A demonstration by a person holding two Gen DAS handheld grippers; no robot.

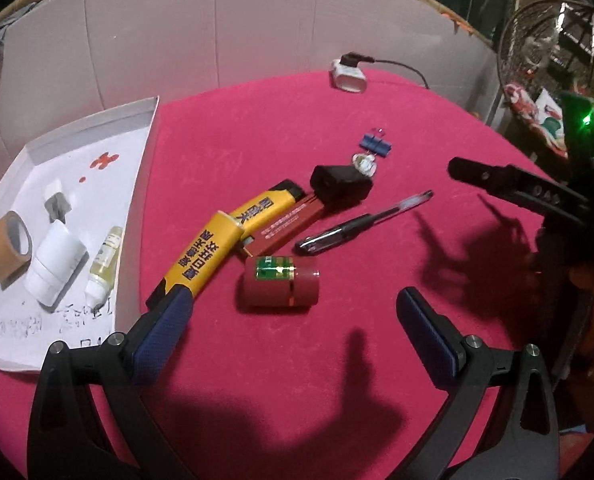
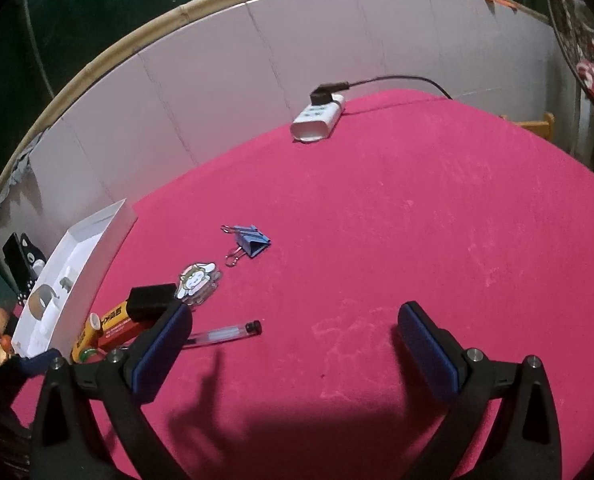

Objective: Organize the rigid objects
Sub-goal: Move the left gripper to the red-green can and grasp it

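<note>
- Left gripper (image 1: 295,332): seen from its own camera with blue-padded fingers spread wide, nothing held between them, poised above the red cloth (image 1: 377,128). Its left finger's tip overlaps the near end of a yellow tube (image 1: 207,258), so contact cannot be judged.
- Right gripper (image 2: 295,350): jaws likewise parted and unloaded over bare cloth. In the left view only part of its black frame is seen at the right edge, with a green light behind it.
- Red cylinder with green label (image 1: 281,286): laid on its side on the cloth, just ahead of the left gripper's gap.
- Second yellow tube (image 1: 267,206) and red box (image 1: 287,226): laid side by side, partly covered by the first tube; printed text is too blurred to read.
- Black block (image 1: 341,186): rested at the far end of the red box.
- Pen (image 1: 361,224): laid diagonally to the right of the box; in the right view its rear half is hidden behind the gripper finger.
- Cartoon charm (image 2: 197,282): shown plainly in the right view, foreshortened and hard to make out in the left view, half hidden behind the black block.
- Blue binder clip (image 2: 253,242): set beyond the charm, apart from it.
- White tray (image 1: 137,108): placed at the cloth's left edge, holding a tape roll (image 1: 5,246), a white jar (image 1: 55,266), a small clear bottle (image 1: 105,266) and a small grey item that cannot be identified. Handwriting on the tray floor is illegible.
- White power strip (image 2: 319,120): set at the cloth's far edge, a black plug inserted, the cable running out of sight.
</note>
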